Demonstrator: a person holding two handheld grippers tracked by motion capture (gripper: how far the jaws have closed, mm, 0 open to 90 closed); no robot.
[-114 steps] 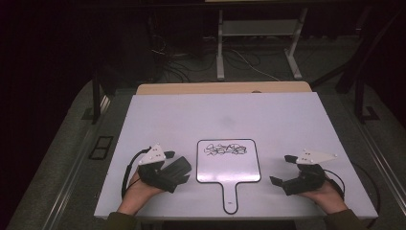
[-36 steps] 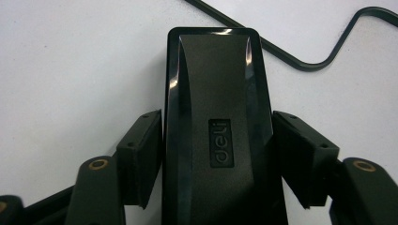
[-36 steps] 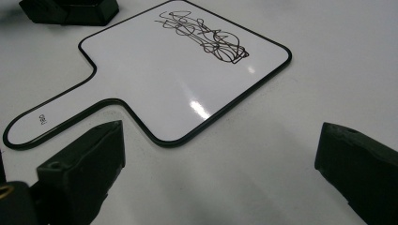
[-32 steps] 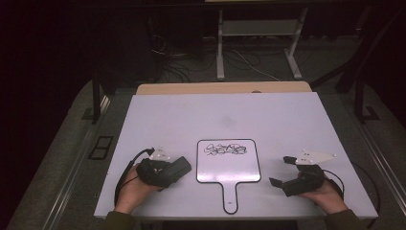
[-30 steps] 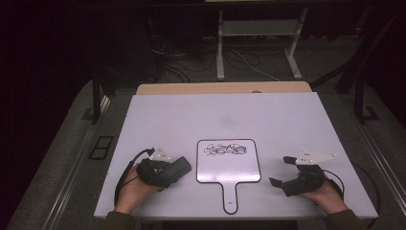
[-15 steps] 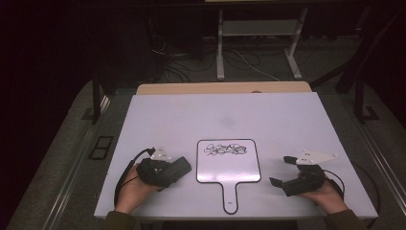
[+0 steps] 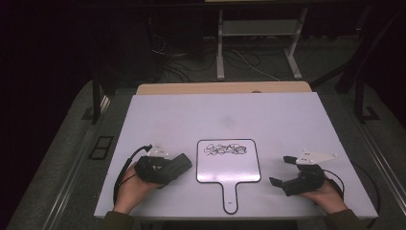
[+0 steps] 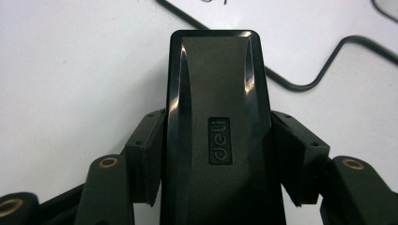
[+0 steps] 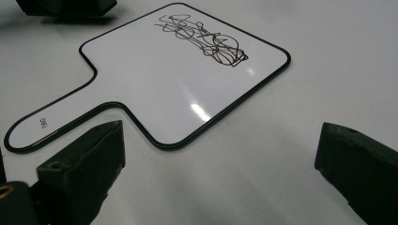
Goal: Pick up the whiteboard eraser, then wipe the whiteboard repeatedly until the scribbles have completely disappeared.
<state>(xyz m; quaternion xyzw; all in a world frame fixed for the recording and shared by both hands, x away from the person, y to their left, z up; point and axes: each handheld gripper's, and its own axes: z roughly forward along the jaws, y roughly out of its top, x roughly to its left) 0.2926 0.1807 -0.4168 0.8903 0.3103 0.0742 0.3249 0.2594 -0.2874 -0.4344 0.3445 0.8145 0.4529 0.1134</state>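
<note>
Left side: the left gripper (image 7: 178,165) is lying low on the white table (image 7: 268,115), just left of the whiteboard paddle (image 7: 229,167). Its jaws are clamping a black eraser block (image 8: 218,136) by its two long sides; in the left gripper view the pads are pressing flat against both flanks and the eraser's far end is sticking out past the fingertips toward the board's black rim. Eraser judged light and rigid, with a glossy moulded shell, so it could slip if squeezed near the rounded top; the present mid-flank hold looks sound. Which face is carrying the felt cannot be told.

Centre: the whiteboard paddle is lying flat on the table, handle (image 7: 230,199) pointing toward the person, black scribble (image 7: 224,149) sitting in the upper part of the panel. Board judged thin, stiff, light and smooth, so it is likely to skate under a wiping stroke. Best place to steady it is the narrow handle or the near edge, well clear of the ink.

Right side: the right gripper (image 7: 282,171) is resting near the board's right edge, jaws spread wide and holding nothing; in the right gripper view they are framing the board's near corner without touching it.
</note>
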